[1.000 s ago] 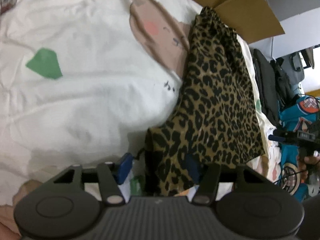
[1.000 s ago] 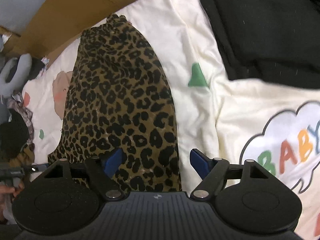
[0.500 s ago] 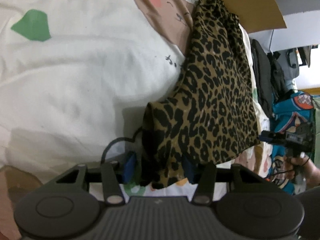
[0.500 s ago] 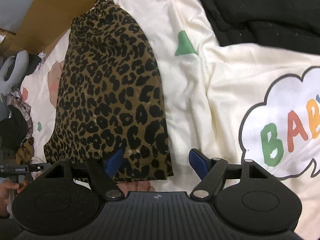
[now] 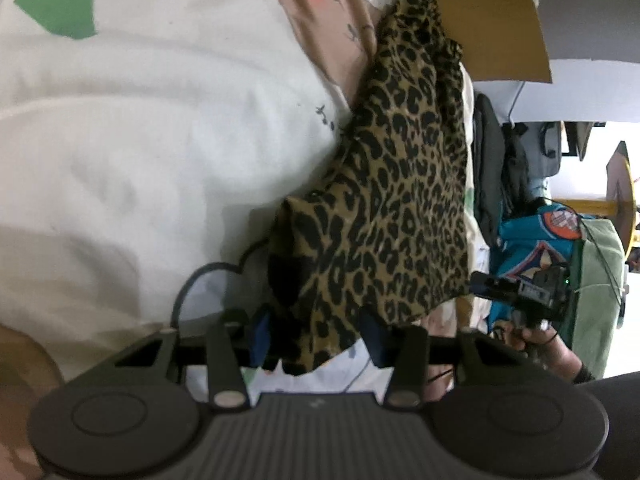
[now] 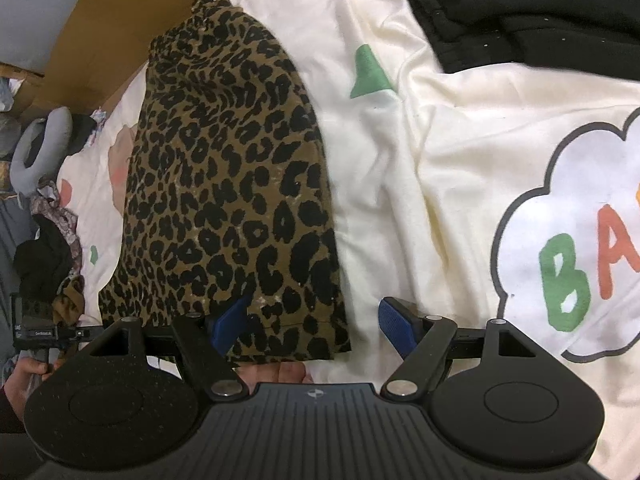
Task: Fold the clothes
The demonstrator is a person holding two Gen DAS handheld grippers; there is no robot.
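Note:
A leopard-print garment (image 5: 400, 184) (image 6: 228, 184) lies lengthwise on the cream printed bedspread (image 5: 140, 140). Its near corner hangs lifted between the blue pads of my left gripper (image 5: 316, 336), whose jaws are closing around it; a firm pinch does not show. My right gripper (image 6: 316, 322) stands open over the garment's other near corner. Its left pad (image 6: 232, 320) is over the cloth, while the right pad (image 6: 400, 326) is over bare bedspread. Each wrist view shows the other gripper at the side, held in a hand.
Folded black clothing (image 6: 520, 12) lies at the far right of the bedspread (image 6: 440, 160). A brown cardboard box (image 5: 492, 28) stands beyond the garment's far end. More clothes and a grey neck pillow (image 6: 36, 152) sit off the bed's left side.
My left gripper has dropped and tilted toward the garment's near corner, and its jaws have narrowed around it. My right gripper has sunk toward the hem, jaws unchanged.

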